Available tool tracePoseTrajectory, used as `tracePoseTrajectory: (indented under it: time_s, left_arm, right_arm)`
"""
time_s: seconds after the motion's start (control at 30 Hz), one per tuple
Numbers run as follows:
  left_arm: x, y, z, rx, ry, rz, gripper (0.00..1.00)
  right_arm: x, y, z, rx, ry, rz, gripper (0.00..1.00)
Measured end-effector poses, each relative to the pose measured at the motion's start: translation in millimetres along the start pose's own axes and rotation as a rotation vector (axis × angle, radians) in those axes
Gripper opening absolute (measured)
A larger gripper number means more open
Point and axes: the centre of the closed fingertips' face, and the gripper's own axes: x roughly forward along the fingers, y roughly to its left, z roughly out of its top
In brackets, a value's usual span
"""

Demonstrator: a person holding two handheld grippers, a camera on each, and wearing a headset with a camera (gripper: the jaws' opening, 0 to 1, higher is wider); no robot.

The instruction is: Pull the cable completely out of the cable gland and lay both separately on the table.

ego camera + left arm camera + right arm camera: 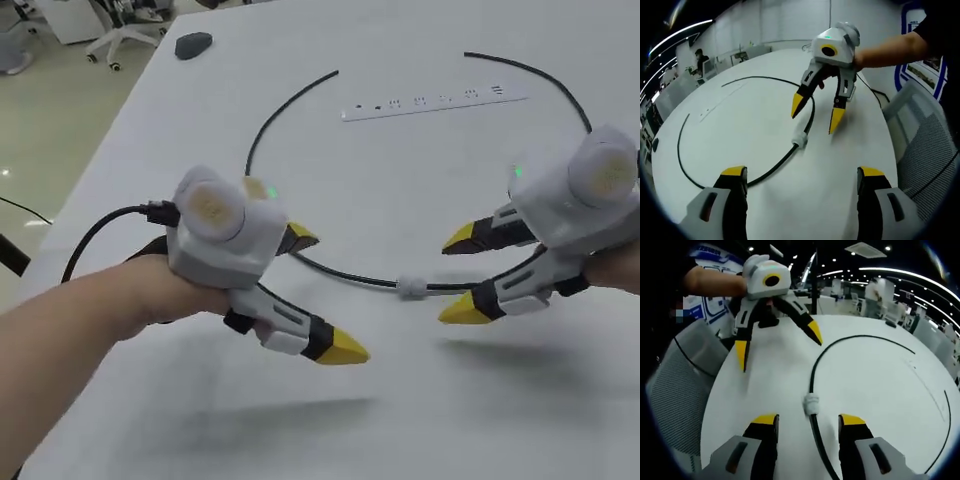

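Observation:
A long black cable [268, 115] lies in a wide loop on the white table [420, 400]. A small white cable gland [411, 287] sits on the cable at the near side of the loop, with the cable running through it. My left gripper [322, 292] hovers open just left of the gland. My right gripper [460, 274] hovers open just right of it, jaws pointing at it. In the right gripper view the gland [811, 404] lies just ahead of the open right gripper [809, 421]. In the left gripper view the gland [800, 138] lies further ahead of the open left gripper [802, 175]. Neither gripper holds anything.
A white power strip [435, 100] lies inside the far part of the loop. A dark grey rounded object [193, 44] rests at the far left of the table. Office chairs [120, 30] stand on the floor beyond the left edge. A mesh chair [925, 145] is beside the table.

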Motion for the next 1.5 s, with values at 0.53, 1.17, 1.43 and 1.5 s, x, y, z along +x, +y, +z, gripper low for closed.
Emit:
tracePoseTrajectory:
  time_s: [0.53, 1.17, 1.43, 1.5]
  left_arm:
    - [12.4, -3.5, -1.0, -0.084, -0.049, -0.007, 0.81]
    - [9.9, -51.0, 51.0, -0.231, -0.230, -0.205, 0.55]
    - [2.7, -94.7, 84.8, -0.350, -0.317, -0.363, 0.29]
    - [-4.7, -110.9, 94.6, -0.403, -0.349, -0.438, 0.24]
  right_arm:
    - [24.3, -8.2, -1.4, 0.100, -0.013, 0.043, 0.19]
    - [-34.9, 60.7, 27.9, -0.154, -0.040, 0.171, 0.07]
    - [-80.9, 90.9, 48.2, -0.340, -0.033, 0.080, 0.07]
    - [-87.4, 98.7, 48.9, -0.363, -0.021, 0.068, 0.07]
